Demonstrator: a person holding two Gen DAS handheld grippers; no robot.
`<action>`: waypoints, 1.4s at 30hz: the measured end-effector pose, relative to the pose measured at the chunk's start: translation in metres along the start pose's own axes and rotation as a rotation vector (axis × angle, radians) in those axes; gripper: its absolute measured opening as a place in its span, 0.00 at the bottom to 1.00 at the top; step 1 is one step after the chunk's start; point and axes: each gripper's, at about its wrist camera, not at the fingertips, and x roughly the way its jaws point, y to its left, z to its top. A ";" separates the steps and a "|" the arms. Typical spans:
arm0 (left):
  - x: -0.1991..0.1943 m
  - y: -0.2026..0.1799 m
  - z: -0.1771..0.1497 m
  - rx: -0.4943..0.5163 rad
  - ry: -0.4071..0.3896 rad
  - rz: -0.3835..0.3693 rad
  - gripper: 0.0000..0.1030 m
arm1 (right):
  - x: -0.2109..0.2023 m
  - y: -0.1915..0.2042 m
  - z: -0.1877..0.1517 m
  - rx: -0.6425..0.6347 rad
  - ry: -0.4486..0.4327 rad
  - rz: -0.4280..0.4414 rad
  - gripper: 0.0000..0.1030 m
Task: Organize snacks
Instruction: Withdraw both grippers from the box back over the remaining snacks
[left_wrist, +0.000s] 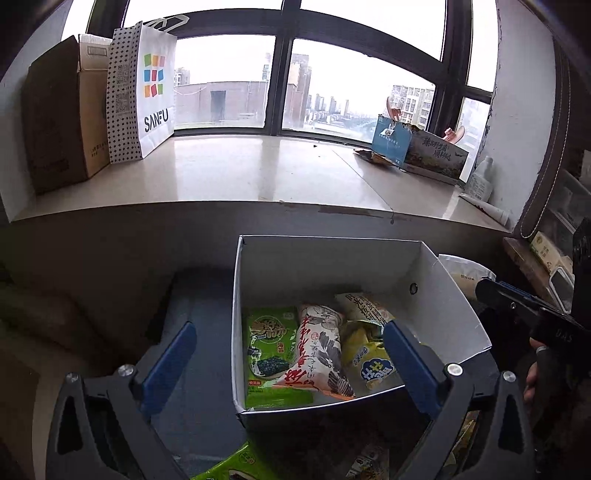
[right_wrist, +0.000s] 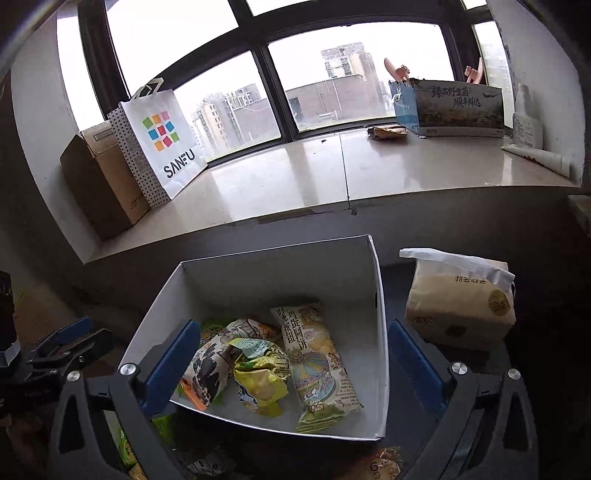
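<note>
My left gripper (left_wrist: 290, 354) and right gripper (right_wrist: 293, 354) hover with jaws spread wide and empty over the white box (left_wrist: 325, 262), where the green seaweed packet (left_wrist: 271, 354), yellow packet (right_wrist: 260, 376) and biscuit packet (right_wrist: 314, 362) lie below the windowsill (left_wrist: 240, 173).

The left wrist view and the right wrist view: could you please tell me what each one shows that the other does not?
Only the left wrist view shows the green seaweed packet lying flat and in full in the white box, and the right gripper at its right edge.

Only the right wrist view shows the whole beige tissue pack right of the box, and the left gripper at its left edge.

Both show the box of snacks, the SANFU bag and the cardboard carton on the sill, with open jaws and nothing held.
</note>
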 end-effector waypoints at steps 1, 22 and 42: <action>-0.008 -0.001 -0.002 0.002 -0.009 -0.014 1.00 | -0.008 0.004 0.000 -0.021 -0.019 0.000 1.00; -0.174 -0.060 -0.132 0.190 -0.191 -0.058 1.00 | -0.168 -0.020 -0.128 -0.022 -0.203 0.030 1.00; -0.169 -0.044 -0.181 0.081 -0.026 -0.157 1.00 | -0.130 -0.023 -0.220 -0.145 0.026 -0.053 1.00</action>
